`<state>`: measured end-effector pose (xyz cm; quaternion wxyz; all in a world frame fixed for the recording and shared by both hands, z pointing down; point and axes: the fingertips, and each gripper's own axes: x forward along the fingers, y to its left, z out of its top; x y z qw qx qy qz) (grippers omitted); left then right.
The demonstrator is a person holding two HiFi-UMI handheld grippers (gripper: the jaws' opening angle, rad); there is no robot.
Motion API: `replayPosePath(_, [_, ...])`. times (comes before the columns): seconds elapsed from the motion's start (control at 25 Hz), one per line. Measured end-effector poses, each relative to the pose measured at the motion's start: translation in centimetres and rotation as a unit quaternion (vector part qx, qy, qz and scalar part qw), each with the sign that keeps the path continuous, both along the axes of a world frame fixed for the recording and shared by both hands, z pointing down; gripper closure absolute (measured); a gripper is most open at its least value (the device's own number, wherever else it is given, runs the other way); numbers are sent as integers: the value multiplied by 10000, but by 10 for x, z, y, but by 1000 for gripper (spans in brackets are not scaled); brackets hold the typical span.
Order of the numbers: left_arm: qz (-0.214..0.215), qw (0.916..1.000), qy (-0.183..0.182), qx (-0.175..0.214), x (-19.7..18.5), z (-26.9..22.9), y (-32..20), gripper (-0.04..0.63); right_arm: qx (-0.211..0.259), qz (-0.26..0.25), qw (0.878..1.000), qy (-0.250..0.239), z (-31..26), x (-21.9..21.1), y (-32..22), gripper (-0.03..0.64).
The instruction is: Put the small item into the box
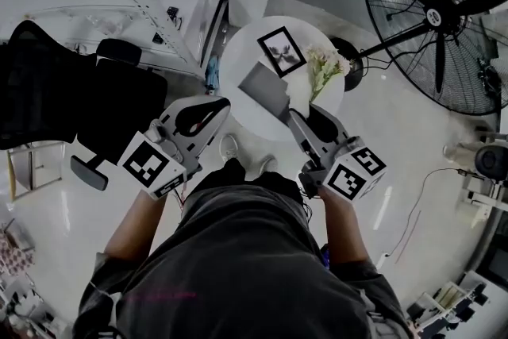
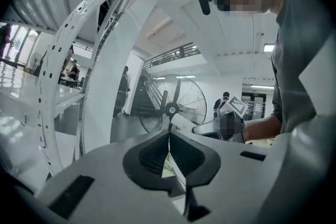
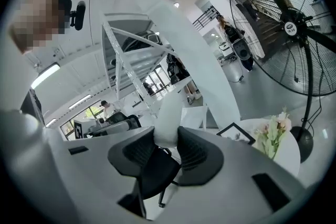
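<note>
At ten o'clock from the person, in the head view, stands a black office chair [image 1: 48, 91]. Beside it the left forearm [image 1: 131, 230] reaches forward from a dark sleeve and carries the left gripper [image 1: 220, 105] in front of the torso. This gripper is aimed toward one o'clock and held close to level. The left gripper view shows its jaws closed, the tips meeting in a thin line with nothing to be made out between them.

At twelve o'clock sits a round white table [image 1: 238, 67]. It bears a framed picture [image 1: 281, 50], a grey flat piece [image 1: 266, 87] and a bunch of pale flowers [image 1: 325, 67].

The right forearm [image 1: 345, 230] holds the right gripper [image 1: 296, 117] aimed toward eleven o'clock, its tip over the table's six o'clock edge. Its jaws stand fairly wide yet are clamped on a small white item [image 3: 167, 113], which sticks up from between the ribbed pads [image 3: 191, 147]. In the head view the item hangs over the near part of the table, just beside the flower stems.

At two o'clock stands a large floor fan [image 1: 436, 12].
</note>
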<state>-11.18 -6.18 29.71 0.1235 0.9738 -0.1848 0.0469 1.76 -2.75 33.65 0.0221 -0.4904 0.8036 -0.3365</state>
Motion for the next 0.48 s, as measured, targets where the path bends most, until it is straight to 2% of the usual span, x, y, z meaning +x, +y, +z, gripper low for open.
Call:
replayPosePath(0.28, [-77, 9996, -166, -214, 7, 23, -17, 574, -301, -169, 9994, -58, 35, 5, -19, 480])
replayPosePath(0.48, [-275, 9984, -342, -344, 18, 39, -26, 574, -593, -475, 9969, -211, 67, 7, -32, 480])
